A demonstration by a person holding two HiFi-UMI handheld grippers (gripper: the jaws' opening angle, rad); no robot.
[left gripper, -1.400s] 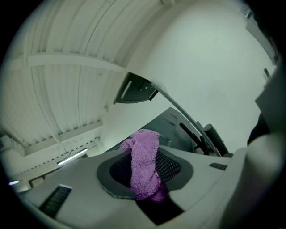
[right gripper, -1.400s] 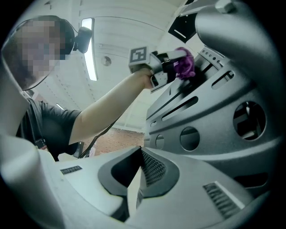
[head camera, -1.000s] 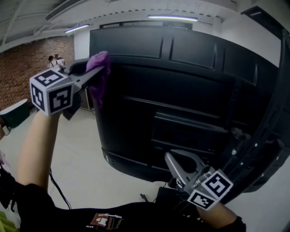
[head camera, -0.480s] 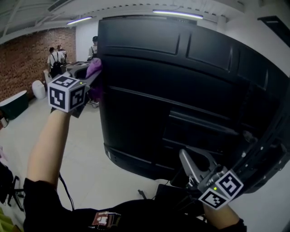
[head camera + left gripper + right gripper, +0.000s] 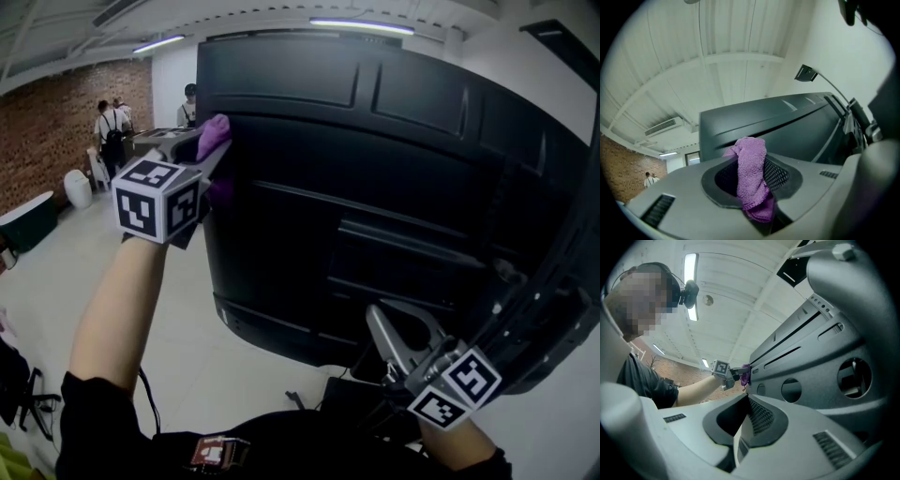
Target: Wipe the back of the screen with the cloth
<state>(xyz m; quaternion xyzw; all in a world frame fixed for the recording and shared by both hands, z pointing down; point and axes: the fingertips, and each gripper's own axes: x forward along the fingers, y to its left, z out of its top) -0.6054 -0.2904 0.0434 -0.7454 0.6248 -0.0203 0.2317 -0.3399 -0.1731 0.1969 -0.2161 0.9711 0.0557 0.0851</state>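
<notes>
Now: purple cloth clamped in left gripper, jaws closed on it. Bunched up, top poking out past the tips, lower end hanging between the pads. Held high against the upper left edge of the black screen back; looks to be touching, exact contact hard to tell. Marker cube facing the head camera, bare forearm raised below it.

Right gripper low at the lower right, jaws together, nothing between them. Close to the bottom edge of the screen, not visibly touching it. Pointed up along the ribbed back panel, round holes in the panel just beyond the tips. Black stand arm running up the right side.

Further out: pale floor, brick wall at far left, a few people standing near it, strip lights on the white ceiling.
</notes>
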